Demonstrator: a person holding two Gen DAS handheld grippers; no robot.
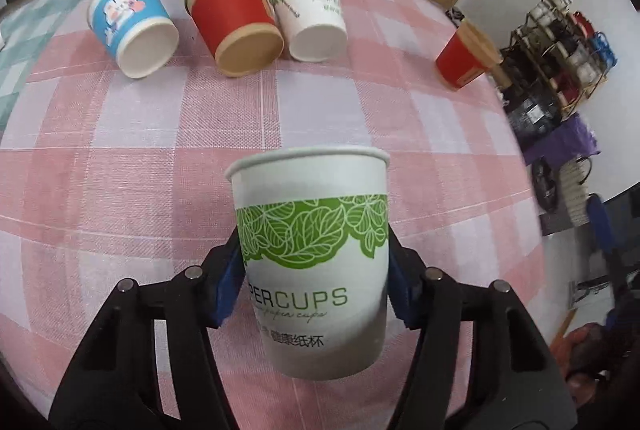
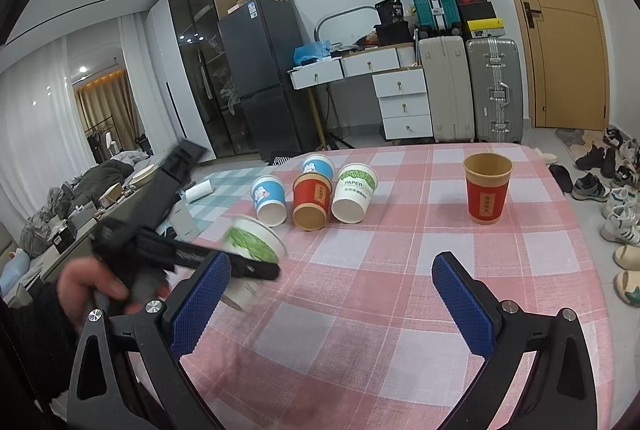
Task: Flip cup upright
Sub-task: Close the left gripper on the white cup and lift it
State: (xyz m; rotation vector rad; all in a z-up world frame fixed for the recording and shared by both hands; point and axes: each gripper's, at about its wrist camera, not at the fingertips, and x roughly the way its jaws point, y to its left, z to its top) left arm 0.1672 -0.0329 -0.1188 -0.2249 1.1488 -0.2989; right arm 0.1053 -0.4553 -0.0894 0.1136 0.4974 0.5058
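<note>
My left gripper (image 1: pixel 316 270) is shut on a white paper cup with green leaves (image 1: pixel 316 270), held upright with its rim up, above the pink checked tablecloth (image 1: pixel 120 169). In the right wrist view the same cup (image 2: pixel 252 246) is blurred in the left gripper (image 2: pixel 256 266) at the left. My right gripper (image 2: pixel 332 286) is open and empty over the near part of the table. A red cup (image 2: pixel 487 189) stands upright at the right. Several cups lie on their sides at the back: blue (image 2: pixel 269 201), red (image 2: pixel 311 205), white-green (image 2: pixel 354 197).
Another blue cup (image 2: pixel 318 165) lies behind the row. The table's far and right edges are close to the cups. Suitcases (image 2: pixel 494 89), drawers (image 2: pixel 402 101) and shoes (image 2: pixel 616 197) stand beyond the table. A teal cloth (image 1: pixel 16 41) covers the table's left end.
</note>
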